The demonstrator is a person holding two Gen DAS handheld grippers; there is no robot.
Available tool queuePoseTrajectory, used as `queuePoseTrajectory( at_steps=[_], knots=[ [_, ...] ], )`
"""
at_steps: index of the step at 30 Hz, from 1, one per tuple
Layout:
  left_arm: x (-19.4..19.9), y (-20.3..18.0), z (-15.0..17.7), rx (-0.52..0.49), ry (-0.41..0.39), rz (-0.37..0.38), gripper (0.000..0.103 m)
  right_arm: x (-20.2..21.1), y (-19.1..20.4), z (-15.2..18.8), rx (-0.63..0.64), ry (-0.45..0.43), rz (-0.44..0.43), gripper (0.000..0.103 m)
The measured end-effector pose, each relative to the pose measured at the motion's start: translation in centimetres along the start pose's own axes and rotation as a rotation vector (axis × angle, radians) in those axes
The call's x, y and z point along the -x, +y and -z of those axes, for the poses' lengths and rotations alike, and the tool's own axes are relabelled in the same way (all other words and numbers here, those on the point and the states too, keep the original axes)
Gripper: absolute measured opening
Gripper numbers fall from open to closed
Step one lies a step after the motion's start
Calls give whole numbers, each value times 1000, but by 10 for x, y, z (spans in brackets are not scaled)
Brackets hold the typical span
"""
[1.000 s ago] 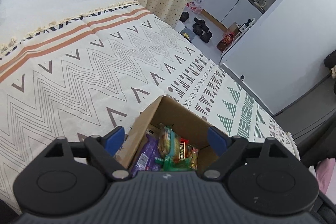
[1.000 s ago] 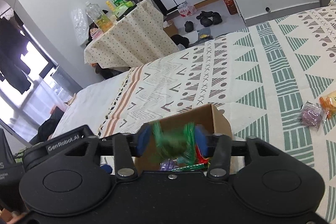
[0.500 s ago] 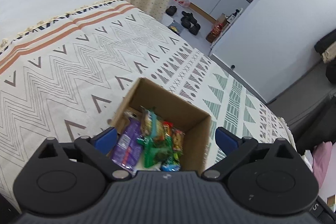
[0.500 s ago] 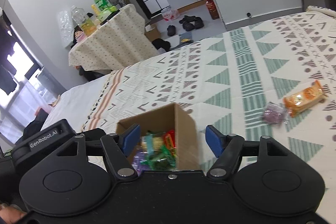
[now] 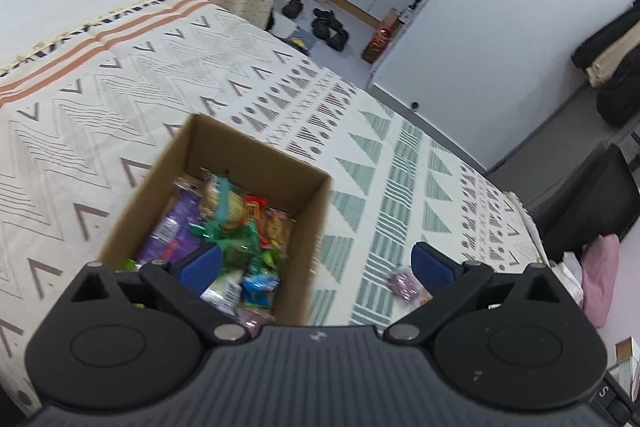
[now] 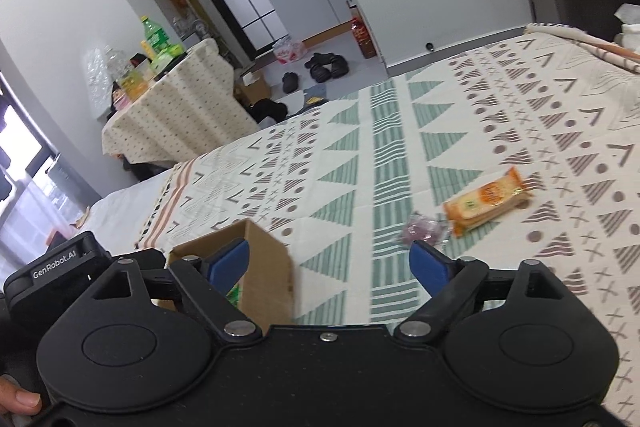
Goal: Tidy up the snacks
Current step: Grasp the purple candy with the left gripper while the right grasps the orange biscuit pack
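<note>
Jaws on the right gripper [image 6: 330,265] had just been opening, nothing between them. Left gripper [image 5: 316,263] gaped wide and empty over the cardboard box [image 5: 312,227]. Orange cracker pack [image 6: 486,201] and purple candy [image 6: 422,231] lay on the bedspread [image 6: 400,147], touching; probably light, crinkly, crushable, so I'd pinch the pack across its middle.

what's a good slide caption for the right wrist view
Open right hand-held gripper over patterned bedspread, facing orange snack pack and purple candy beside cardboard box.
</note>
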State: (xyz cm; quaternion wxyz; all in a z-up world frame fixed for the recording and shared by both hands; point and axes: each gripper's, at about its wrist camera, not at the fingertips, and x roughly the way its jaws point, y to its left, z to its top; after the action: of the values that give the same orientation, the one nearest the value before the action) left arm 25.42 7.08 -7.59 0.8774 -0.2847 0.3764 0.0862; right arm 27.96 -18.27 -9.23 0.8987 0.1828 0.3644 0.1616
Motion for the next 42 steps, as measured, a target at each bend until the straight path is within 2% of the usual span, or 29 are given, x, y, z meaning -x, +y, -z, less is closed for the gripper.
queuePoseTrajectory(
  at_steps=[8,15,25,27,31,33,35,38,42],
  knots=[
    [-11,-33,18,-77,40,4,103,16,-38,3,-25,-39,25,103],
    [-23,-53,32,-85,63,-1,103,17,-71,5,-77,-36,33,103],
    [-43,-75,37,-97,45,-2,102,4,-107,6,-142,0,21,102],
    [-50,-79,37,-98,47,-1,102,1,-111,4,-138,-6,12,100],
    [-69,-85,39,-91,67,0,100,-12,-123,1,-169,21,-7,79],
    [-79,-87,41,-84,74,3,98,-19,-127,0,-186,31,-11,76],
    [-90,-89,43,-77,88,8,95,-25,-130,-1,-189,33,-8,69],
    [-108,-92,46,-63,121,13,89,-34,-134,-3,-199,46,-15,65],
    [-132,-94,47,-44,160,15,76,-52,-140,-6,-231,64,-9,65]
  ],
)
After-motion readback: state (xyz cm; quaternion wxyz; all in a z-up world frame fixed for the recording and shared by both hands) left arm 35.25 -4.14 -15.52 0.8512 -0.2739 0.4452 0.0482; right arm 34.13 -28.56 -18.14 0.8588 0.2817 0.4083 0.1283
